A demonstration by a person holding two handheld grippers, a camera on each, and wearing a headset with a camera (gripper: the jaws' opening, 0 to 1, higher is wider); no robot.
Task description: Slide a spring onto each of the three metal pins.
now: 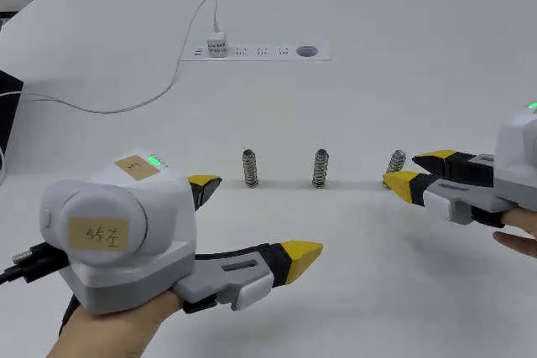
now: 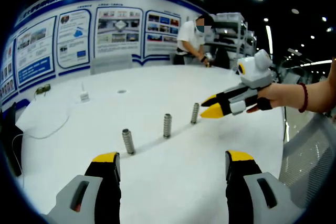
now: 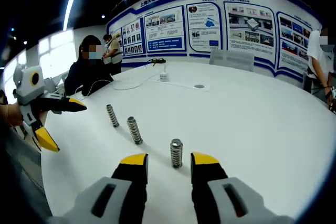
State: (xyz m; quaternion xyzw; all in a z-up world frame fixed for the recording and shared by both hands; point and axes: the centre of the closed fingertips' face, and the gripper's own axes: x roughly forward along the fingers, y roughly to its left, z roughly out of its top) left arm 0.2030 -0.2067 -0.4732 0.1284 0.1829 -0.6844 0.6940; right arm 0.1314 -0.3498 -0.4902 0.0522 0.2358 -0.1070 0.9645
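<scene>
Both empty | L fingers (image 2: pixel 102 187) wide open | R fingers (image 3: pixel 134 184) half-open at spring (image 3: pixel 176 153)

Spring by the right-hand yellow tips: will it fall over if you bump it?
Probably it tips easily: the spring stands tall and thin on the smooth table. It likely feels light and a bit squashy, being open wire coils. Knocked flat, it might roll, since it is round.

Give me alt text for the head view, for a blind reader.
Three springs stand in a row on the white table. The open left gripper hangs nearer the camera; the open right gripper sits beside the rightmost spring.
</scene>
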